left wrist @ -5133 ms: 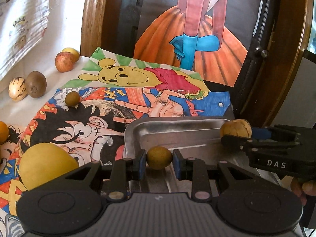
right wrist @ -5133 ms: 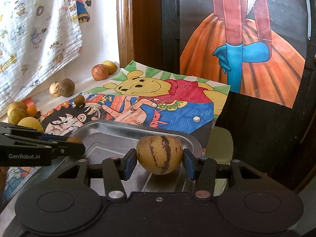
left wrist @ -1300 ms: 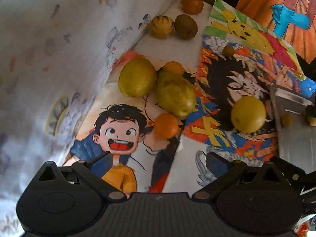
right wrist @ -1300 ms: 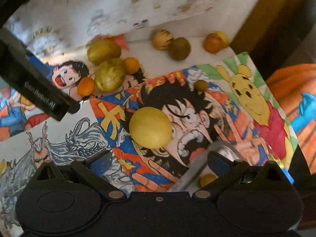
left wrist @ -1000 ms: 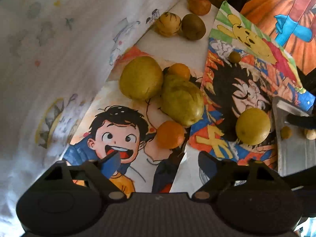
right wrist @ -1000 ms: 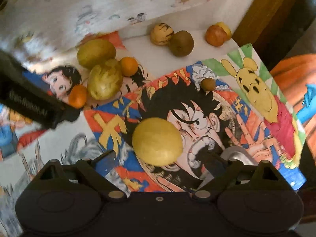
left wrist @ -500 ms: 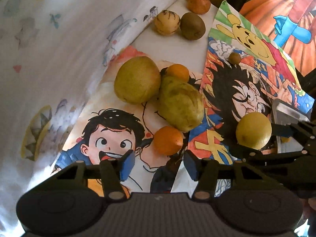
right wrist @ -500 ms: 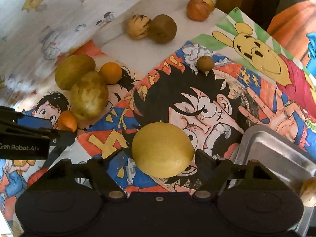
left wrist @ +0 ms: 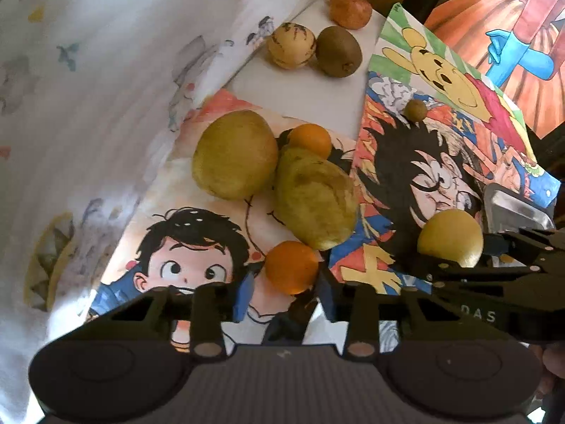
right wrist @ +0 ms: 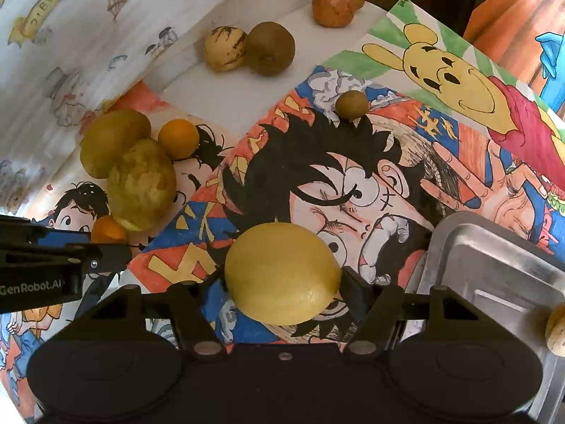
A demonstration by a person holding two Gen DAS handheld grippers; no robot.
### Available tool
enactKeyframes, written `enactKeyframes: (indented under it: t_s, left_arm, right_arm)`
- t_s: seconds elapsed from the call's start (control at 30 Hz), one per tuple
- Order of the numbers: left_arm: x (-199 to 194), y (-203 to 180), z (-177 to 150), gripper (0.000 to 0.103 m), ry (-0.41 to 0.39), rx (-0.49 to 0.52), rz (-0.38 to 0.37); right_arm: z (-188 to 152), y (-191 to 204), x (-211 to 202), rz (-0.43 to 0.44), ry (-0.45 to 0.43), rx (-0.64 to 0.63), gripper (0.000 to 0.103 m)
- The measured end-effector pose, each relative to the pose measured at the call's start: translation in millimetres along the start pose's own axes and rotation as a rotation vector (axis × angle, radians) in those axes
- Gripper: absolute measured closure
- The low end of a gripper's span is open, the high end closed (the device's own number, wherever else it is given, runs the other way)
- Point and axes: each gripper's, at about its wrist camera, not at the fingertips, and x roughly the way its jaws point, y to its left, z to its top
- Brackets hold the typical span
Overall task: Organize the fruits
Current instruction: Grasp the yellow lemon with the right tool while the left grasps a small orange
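My left gripper (left wrist: 284, 291) stands around a small orange (left wrist: 291, 266) on the cartoon posters, its blue pads close on both sides, a thin gap showing on the left. My right gripper (right wrist: 282, 282) is shut on a yellow lemon (right wrist: 282, 272), seen also in the left wrist view (left wrist: 450, 238), just left of the metal tray (right wrist: 494, 258). A striped yellow fruit (right wrist: 556, 327) lies in the tray at the right edge.
Two large green-yellow fruits (left wrist: 314, 201) (left wrist: 235, 153) and a second orange (left wrist: 310, 139) lie behind the left gripper. Farther back are a striped melon (left wrist: 291, 46), a kiwi (left wrist: 339, 54), an apple (left wrist: 349, 10) and a small brown fruit (left wrist: 416, 109). A printed cloth (left wrist: 106, 70) hangs at left.
Both grippers moved from the tray to the fruit pile. The left jaws narrowed around the small orange. The right jaws closed onto the lemon.
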Motion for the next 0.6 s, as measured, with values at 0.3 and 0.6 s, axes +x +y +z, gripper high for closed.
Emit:
enactKeyframes:
  t_s: [0.3, 0.6]
  left_arm:
    - [-1, -2, -3, 0.071, -0.012, 0.0, 0.002]
    - [-15, -10, -17, 0.071, -0.045, 0.002, 0.006]
  right_arm:
    - [-10, -6, -5, 0.033, -0.029, 0.025, 0.036]
    - [-31, -15, -22, 0.102, -0.066, 0.061, 0.036]
